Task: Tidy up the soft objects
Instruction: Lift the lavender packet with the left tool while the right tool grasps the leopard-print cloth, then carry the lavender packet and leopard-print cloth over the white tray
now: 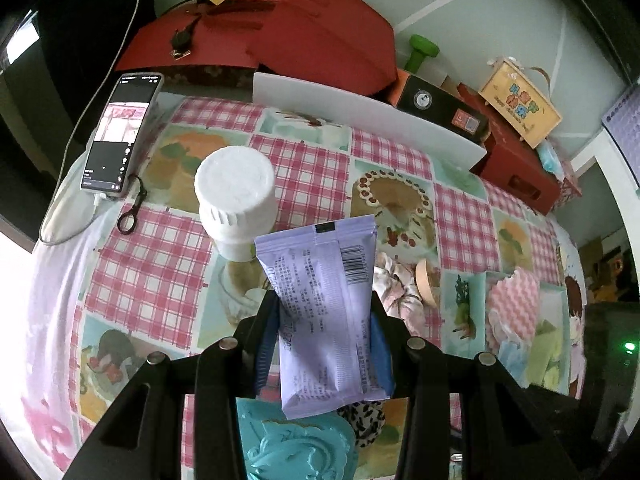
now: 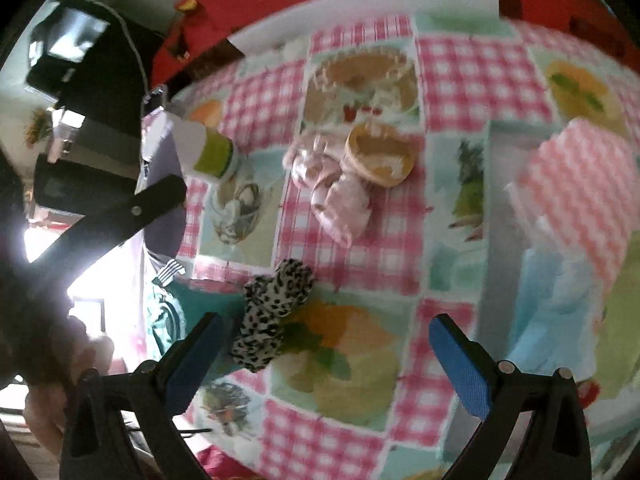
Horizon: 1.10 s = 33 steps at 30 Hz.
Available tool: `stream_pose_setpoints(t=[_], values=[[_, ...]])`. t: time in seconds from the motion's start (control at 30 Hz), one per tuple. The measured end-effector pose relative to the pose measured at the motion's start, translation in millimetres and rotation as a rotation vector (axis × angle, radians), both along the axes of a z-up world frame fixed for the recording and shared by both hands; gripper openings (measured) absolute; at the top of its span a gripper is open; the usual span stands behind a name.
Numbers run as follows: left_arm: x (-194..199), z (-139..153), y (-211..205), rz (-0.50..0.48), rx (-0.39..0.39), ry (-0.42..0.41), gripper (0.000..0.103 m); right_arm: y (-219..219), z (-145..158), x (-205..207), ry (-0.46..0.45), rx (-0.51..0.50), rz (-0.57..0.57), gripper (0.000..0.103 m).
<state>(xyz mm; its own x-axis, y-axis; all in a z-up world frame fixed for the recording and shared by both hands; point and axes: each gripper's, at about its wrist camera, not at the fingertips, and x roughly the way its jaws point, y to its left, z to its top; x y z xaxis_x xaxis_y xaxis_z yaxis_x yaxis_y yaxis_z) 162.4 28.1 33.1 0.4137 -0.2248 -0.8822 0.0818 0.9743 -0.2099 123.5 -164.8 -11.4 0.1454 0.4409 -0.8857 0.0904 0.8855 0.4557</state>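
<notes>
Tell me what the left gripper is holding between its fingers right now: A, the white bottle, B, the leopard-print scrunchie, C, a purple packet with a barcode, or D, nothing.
C: in the left wrist view the left gripper has the purple packet pinched between its fingers, while the white bottle stands on the table behind.

The left gripper (image 1: 325, 320), a black 2-finger tool with blue pads (image 1: 381, 350), is angled steeply downward and is clamped on a lilac plastic sachet printed with a barcode (image 1: 326, 312), which is pinched at its sides between the 2 pads. The right gripper (image 2: 326, 354), of the same black build with blue pads (image 2: 464, 368), is likewise pitched downward, its jaws spread wide with nothing held between them. Its view is blurred.
</notes>
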Motion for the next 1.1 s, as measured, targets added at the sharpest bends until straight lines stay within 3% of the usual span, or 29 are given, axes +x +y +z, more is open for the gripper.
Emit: stream_pose_setpoints(t=[0.13, 0.3, 0.37, 0.57, 0.73, 0.93, 1.1], values=[[1.4, -0.4, 12.0, 0.026, -0.024, 0.001, 0.043, 16.5, -12.2, 14.0, 0.06, -0.025, 0.003, 0.103], [3.4, -2.8, 19.8, 0.036, -0.046, 0.009, 0.043, 22.6, -38.7, 21.7, 0.174, 0.024, -0.081, 0.103], [3.3, -3.6, 20.5, 0.033, -0.055, 0.01, 0.043, 29.0, -42.4, 21.8, 0.177, -0.002, -0.071, 0.101], [3.1, -3.9, 23.1, 0.034, -0.075, 0.012, 0.043, 43.3, -52.2, 27.1, 0.18, 0.0, -0.077, 0.081], [2.7, -3.6, 22.4, 0.028, -0.08, 0.013, 0.043, 64.4, -53.1, 32.8, 0.161, 0.041, -0.049, 0.054], [1.9, -3.0, 20.9, 0.024, -0.081, 0.012, 0.043, 77.4, -53.5, 33.8, 0.142, 0.056, -0.046, 0.041], [2.0, -2.6, 21.0, 0.024, -0.083, 0.012, 0.043, 67.7, -47.6, 30.7, 0.128, 0.042, -0.031, 0.036]])
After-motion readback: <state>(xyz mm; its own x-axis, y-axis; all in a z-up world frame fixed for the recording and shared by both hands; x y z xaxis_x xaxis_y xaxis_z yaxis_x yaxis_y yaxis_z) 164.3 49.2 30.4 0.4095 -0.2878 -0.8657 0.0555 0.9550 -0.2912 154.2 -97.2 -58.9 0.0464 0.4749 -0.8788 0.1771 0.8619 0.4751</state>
